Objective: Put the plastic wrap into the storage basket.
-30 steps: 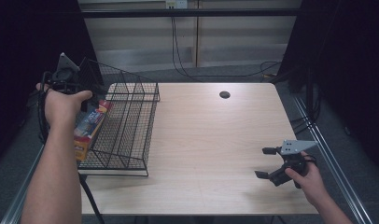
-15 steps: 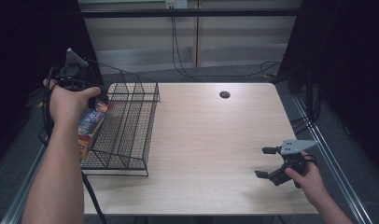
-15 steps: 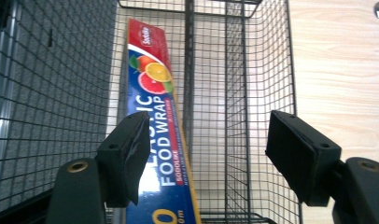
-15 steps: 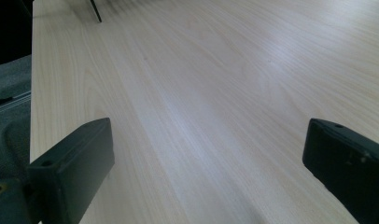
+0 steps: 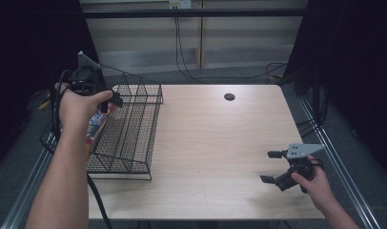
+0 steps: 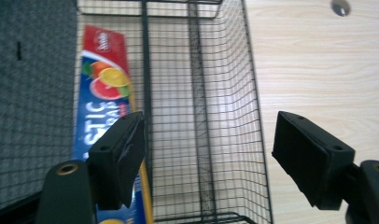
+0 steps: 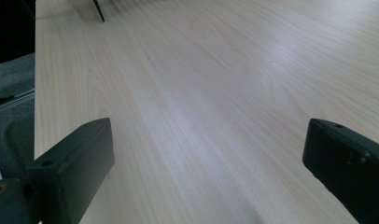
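A black wire basket (image 5: pixel 134 138) stands at the table's left edge. A long red and blue plastic wrap box (image 5: pixel 97 125) lies in its leftmost compartment (image 6: pixel 101 93). My left gripper (image 5: pixel 110 103) hovers above the basket's far left corner. Its jaws have just been opening, and between them (image 6: pixel 211 140) I see just the wire mesh (image 6: pixel 253 93) below. The box sits under the left jaw, apart from it. Near the table's front right, my right gripper (image 5: pixel 269 167) is held low and open over bare wood (image 7: pixel 206 154).
The light wooden table (image 5: pixel 220 143) has a dark round hole (image 5: pixel 229 97) near its far edge, also seen in the left gripper view (image 6: pixel 340 6). Grey carpet (image 6: pixel 33 93) lies left of the basket. Metal rails run along both table sides.
My left hand has drawn back and a little up, toward the basket's far left corner, off the box. The box stays lying in the basket. The right gripper has kept still.
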Action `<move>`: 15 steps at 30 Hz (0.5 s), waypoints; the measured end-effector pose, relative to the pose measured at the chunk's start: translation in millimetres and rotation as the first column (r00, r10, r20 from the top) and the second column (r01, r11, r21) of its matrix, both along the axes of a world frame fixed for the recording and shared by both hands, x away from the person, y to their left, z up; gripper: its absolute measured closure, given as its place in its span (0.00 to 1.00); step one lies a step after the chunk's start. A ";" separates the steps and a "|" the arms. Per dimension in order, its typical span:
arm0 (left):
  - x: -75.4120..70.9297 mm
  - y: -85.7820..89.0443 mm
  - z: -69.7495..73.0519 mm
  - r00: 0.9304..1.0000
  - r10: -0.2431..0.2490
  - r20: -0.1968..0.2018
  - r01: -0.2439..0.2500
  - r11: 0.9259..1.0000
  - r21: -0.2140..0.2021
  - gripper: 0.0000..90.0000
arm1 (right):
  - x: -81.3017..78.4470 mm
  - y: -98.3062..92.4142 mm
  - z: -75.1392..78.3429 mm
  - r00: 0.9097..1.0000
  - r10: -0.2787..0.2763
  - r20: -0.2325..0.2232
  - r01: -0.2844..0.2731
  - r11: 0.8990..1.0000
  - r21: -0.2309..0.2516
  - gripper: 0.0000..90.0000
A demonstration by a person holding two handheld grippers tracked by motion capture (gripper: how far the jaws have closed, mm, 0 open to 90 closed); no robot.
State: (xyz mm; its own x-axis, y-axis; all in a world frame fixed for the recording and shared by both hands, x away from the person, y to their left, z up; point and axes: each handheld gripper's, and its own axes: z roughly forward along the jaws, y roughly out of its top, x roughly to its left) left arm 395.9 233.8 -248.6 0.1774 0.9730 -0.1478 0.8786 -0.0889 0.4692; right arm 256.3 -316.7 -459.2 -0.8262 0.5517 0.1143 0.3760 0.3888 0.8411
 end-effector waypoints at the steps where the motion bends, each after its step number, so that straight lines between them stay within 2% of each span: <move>1: -0.1 -2.7 0.0 1.000 -0.007 0.005 0.007 1.000 0.000 0.28 | 0.0 0.2 -0.2 1.000 0.004 0.002 -0.004 1.000 0.000 0.02; 4: -0.4 -11.4 1.1 0.999 -0.027 0.032 0.028 1.000 -0.012 0.26 | -0.1 0.8 -0.6 1.000 0.006 -0.001 -0.006 1.000 -0.005 0.02; 5: -0.6 -16.7 1.4 0.999 -0.040 0.034 0.041 0.999 -0.024 0.26 | -0.1 1.1 -0.8 1.000 0.003 0.002 -0.003 1.000 -0.006 0.02; 15: -1.0 -43.5 -0.3 0.991 -0.123 0.049 0.125 0.992 -0.032 0.23 | -0.7 1.1 -0.5 1.000 0.006 -0.001 -0.006 1.000 -0.008 0.02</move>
State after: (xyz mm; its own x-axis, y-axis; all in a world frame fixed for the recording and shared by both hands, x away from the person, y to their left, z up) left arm 394.9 190.4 -248.8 0.3039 0.9375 -0.1698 0.8388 -0.1787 0.5142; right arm 255.6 -315.6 -459.7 -0.8296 0.5473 0.1107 0.3743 0.3979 0.8376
